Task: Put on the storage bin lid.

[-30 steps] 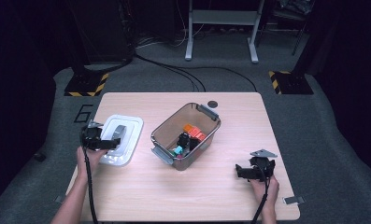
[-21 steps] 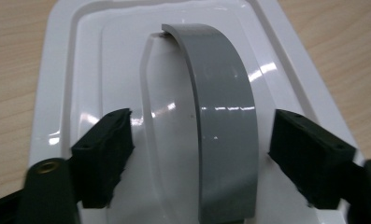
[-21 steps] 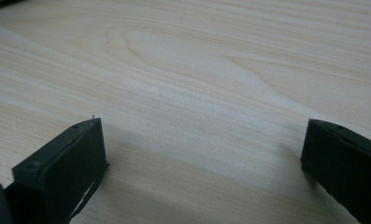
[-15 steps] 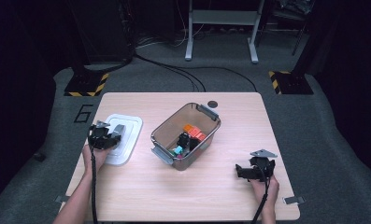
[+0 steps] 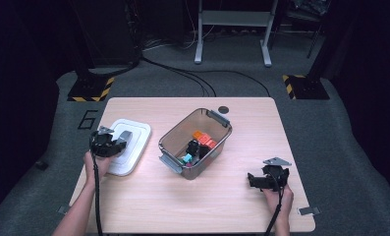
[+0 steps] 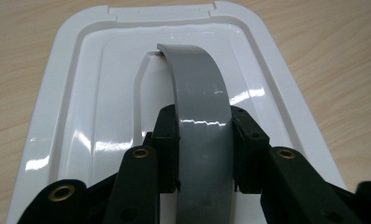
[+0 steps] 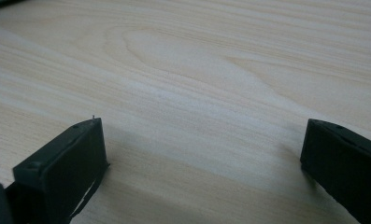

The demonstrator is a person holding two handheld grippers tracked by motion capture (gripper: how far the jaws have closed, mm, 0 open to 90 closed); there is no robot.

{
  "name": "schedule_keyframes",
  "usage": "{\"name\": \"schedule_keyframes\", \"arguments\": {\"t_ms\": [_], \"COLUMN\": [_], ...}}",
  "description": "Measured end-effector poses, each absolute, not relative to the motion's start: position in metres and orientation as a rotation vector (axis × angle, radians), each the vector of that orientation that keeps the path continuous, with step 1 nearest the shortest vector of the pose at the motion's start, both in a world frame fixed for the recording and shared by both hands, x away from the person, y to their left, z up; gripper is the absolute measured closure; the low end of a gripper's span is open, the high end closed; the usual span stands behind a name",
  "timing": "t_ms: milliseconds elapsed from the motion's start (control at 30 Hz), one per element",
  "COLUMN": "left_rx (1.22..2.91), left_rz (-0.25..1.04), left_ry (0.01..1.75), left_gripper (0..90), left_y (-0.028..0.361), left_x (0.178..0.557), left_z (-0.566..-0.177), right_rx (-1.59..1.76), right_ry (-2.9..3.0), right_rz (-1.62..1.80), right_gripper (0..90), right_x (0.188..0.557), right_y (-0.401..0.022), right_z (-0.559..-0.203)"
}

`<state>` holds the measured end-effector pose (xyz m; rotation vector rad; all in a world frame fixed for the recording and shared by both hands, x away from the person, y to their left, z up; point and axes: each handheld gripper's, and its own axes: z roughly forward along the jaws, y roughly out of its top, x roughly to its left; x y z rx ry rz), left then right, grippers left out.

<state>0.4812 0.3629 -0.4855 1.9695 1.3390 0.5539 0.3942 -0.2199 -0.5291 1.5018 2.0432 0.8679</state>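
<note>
Left gripper view: fingers (image 6: 168,135) clamp grey handle (image 6: 204,116) of white lid (image 6: 71,93); handle runs away along the fingers. Bin (image 5: 195,142) lies right; right gripper (image 5: 266,178) gapes empty.

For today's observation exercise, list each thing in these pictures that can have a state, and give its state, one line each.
Left tool: shut on the lid's grey handle, jaws just closed.
Right tool: open, nothing between its jaws.
White lid: off the bin, lying on the table.
Grey handle: raised off the lid.
Clear bin: uncovered, small items inside.
</note>
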Motion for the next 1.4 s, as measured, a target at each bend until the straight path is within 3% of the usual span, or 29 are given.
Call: {"name": "schedule_keyframes", "arguments": {"t_ms": [1400], "left_rx": [1.97], "left_rz": [0.538], "left_ry": [1.191], "left_gripper": [67.5], "left_y": [0.339], "left_x": [0.488], "left_z": [-0.379], "right_rx": [1.505], "right_ry": [2.036], "right_rz": [0.869], "right_gripper": [0.2], "right_x": [0.394], "right_y": [-0.22], "right_z": [-0.529]}}
